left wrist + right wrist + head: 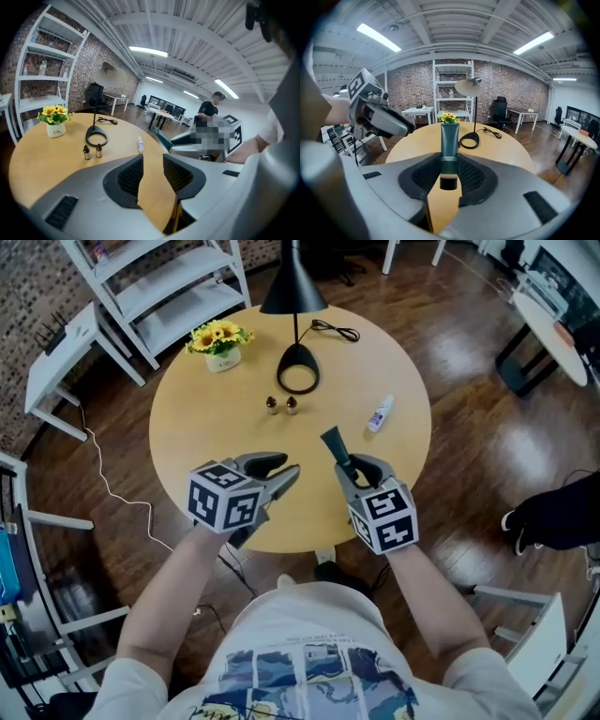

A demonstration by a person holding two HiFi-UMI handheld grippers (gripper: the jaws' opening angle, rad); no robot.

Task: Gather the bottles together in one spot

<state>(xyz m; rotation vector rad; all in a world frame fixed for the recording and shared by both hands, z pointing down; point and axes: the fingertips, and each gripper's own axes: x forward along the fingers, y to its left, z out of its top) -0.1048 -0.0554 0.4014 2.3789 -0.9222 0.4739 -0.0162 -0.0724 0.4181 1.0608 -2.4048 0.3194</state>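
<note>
We hold a dark green plastic squeeze tube with a black cap [449, 140] in the right gripper [449, 165]. Its jaws are closed on the cap end, so the flat body sticks out past the tips, up and forward. That grip probably leaves the long body free to be set down beside the others.

Ahead of the left gripper [152, 161], two small brown glass dropper bottles [281, 406] stand upright, just beside each other. They look like the natural gathering spot. To the right of them, ahead of the right jaws, a small white plastic bottle [380, 414] lies on its side, apart from the pair and not yet gathered.

The left jaws stand apart with nothing between them; only the tabletop shows through the gap. This hand seems free for the white bottle.

All of this sits over a round, light wooden table [187, 451]. Beyond the brown pair is a black desk lamp with a ring-shaped base [298, 371]. To its left is a white pot of yellow sunflowers [220, 345].

By our count there are four containers: two brown, one white and one green tube. There are also one lamp, one flower pot and two grippers.
</note>
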